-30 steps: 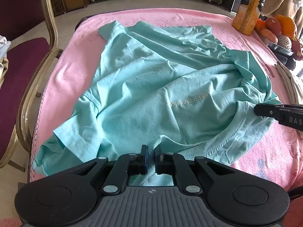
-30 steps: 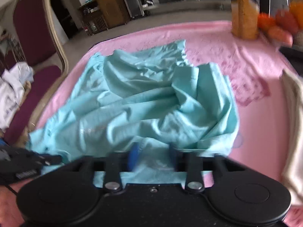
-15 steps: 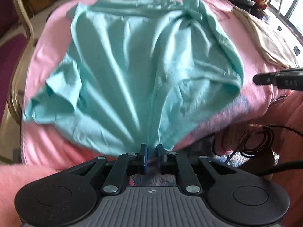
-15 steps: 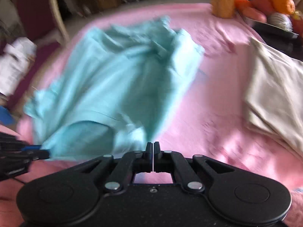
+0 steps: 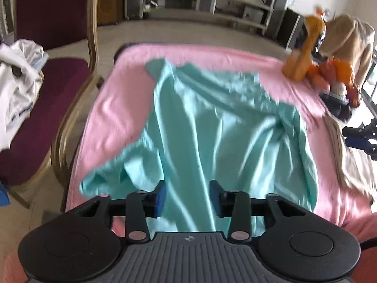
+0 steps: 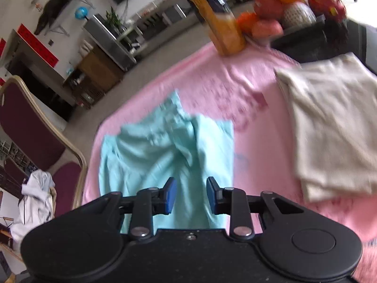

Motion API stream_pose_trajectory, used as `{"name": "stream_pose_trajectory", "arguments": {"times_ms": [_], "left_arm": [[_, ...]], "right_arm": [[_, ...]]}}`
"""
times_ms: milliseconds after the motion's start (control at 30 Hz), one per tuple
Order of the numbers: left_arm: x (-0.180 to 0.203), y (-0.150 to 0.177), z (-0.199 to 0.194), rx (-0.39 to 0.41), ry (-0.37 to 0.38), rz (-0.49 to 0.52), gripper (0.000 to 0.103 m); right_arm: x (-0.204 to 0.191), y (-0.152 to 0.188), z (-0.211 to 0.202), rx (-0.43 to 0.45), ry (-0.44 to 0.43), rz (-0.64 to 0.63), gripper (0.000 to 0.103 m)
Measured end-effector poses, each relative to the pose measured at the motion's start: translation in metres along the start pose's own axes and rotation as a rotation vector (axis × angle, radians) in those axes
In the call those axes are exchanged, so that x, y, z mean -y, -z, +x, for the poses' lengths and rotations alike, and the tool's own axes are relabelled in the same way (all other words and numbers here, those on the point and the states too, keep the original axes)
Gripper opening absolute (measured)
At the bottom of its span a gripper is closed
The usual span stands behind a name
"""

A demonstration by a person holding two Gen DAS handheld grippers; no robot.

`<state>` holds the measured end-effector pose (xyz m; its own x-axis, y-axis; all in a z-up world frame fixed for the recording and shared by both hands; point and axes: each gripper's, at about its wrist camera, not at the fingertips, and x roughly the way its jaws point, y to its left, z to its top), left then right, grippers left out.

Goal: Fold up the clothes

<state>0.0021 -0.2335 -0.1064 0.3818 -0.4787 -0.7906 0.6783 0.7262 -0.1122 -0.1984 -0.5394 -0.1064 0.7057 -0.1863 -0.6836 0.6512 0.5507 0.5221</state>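
Note:
A teal T-shirt lies rumpled and stretched lengthwise on the pink-covered table, its near end hanging at the table's front edge. My left gripper hovers open above that near end, nothing held between its blue pads. In the right wrist view the same teal T-shirt lies below my right gripper, which is open too, with cloth visible through the gap. The right gripper's tip shows at the far right of the left wrist view. Both views are motion-blurred.
A folded beige garment lies on the table's right side. An orange carton and a fruit bowl stand at the back right. A maroon chair holding white clothes stands left of the table.
Both grippers were shut on the shirt's near edge half a second ago and have opened, letting it go. The shirt now lies pulled toward the front edge; both cameras have lifted.

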Motion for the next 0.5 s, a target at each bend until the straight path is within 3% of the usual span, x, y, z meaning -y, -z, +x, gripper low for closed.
{"name": "stream_pose_trajectory", "arguments": {"times_ms": [133,400,500], "left_arm": [[-0.003,-0.018,0.019,0.005,0.013,-0.024,0.043],[-0.024,0.000,0.069,-0.089,0.032,-0.096,0.043],[-0.029,0.000,0.075,-0.094,0.040,-0.129,0.043]], "right_arm": [[0.006,-0.023,0.027,-0.002,0.030,0.038,0.029],[0.053,-0.051,0.112,-0.040,0.147,0.145,0.029],[0.052,-0.051,0.126,-0.073,0.132,0.130,0.029]]}}
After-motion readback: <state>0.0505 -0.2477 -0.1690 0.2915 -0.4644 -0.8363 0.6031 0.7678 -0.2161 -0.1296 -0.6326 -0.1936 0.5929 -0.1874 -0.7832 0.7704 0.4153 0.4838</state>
